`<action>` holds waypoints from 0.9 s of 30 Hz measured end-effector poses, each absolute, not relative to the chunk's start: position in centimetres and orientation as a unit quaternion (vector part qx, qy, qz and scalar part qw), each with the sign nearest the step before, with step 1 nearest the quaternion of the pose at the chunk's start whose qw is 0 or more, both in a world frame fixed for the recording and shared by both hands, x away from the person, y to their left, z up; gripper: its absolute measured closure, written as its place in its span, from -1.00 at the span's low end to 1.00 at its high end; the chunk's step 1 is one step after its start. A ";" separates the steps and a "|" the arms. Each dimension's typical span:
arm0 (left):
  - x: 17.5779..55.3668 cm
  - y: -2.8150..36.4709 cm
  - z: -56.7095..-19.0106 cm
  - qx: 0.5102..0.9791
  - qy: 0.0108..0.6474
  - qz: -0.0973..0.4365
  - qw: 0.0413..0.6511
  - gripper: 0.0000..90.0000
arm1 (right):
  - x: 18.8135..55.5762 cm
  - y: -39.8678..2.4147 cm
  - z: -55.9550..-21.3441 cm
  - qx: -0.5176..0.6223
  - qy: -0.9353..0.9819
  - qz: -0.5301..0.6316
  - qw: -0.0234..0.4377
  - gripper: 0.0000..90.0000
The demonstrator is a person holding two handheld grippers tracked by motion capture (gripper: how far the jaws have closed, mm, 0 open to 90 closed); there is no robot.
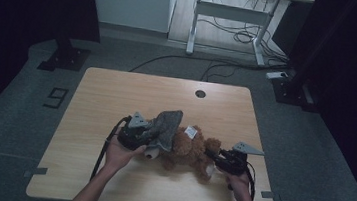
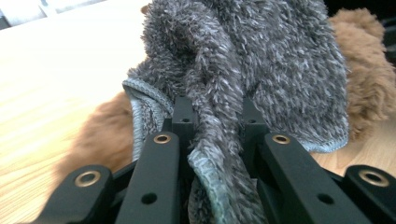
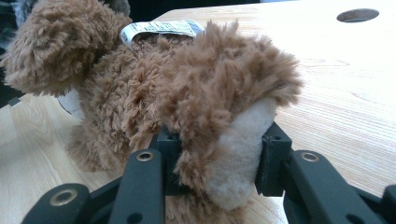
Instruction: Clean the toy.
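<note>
A brown teddy bear [image 1: 189,149] lies on the surface [image 1: 117,94] between the two hand-held grippers, with a grey cloth [image 1: 166,127] draped over its end nearest the left hand-held gripper [image 1: 143,138].

From the high view the bear lies lengthwise between the hands, a white label [image 1: 191,131] on its upper side, and the cloth rises in a peak just beside the left hand-held gripper; how each pair of jaws stands is hard to make out from here.

The left gripper view settles that: the left hand-held gripper [image 2: 212,126] is clamped on a thick fold of the cloth [image 2: 261,60], the fuzzy grey pile bulging out above and below the jaws and a hemmed edge running down between them. Brown fur of the bear [image 2: 369,70] shows past the cloth on both sides.

The right gripper view shows the other end: the right hand-held gripper [image 3: 219,154] is clamped on one paw of the bear [image 3: 140,88], the pale sole pressed against one jaw and brown fur against the other. The label [image 3: 161,28] lies on the body beyond the paw, and farther off a round hole [image 3: 357,15] is cut in the surface [image 3: 336,84].

In the high view the right hand-held gripper [image 1: 220,160] meets the bear at its near corner, and the hole [image 1: 200,94] sits well beyond both hand-held grippers, towards the far edge.
</note>
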State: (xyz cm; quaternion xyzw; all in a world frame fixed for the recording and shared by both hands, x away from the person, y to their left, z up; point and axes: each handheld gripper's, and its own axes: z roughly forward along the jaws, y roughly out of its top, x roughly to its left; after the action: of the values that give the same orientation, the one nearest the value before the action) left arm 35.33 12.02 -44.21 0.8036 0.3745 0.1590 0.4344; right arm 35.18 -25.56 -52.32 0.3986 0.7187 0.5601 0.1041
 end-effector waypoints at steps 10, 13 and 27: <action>35.2 17.3 -45.2 0.778 0.426 0.169 0.430 0.65 | 35.2 -25.5 -52.3 0.400 0.718 0.560 0.104 0.38; 35.3 18.2 -45.0 0.762 0.439 0.131 0.458 0.65 | 35.2 -25.5 -52.3 0.401 0.718 0.559 0.104 0.38; 38.9 6.4 -39.4 0.805 0.337 0.116 0.474 0.65 | 35.1 -25.6 -52.3 0.401 0.716 0.562 0.103 0.38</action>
State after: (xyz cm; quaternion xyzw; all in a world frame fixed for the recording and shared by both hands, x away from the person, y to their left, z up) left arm 38.92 6.40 -39.42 0.8054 0.3366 0.1157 0.4740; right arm 35.08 -25.57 -52.26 0.4011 0.7161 0.5618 0.1031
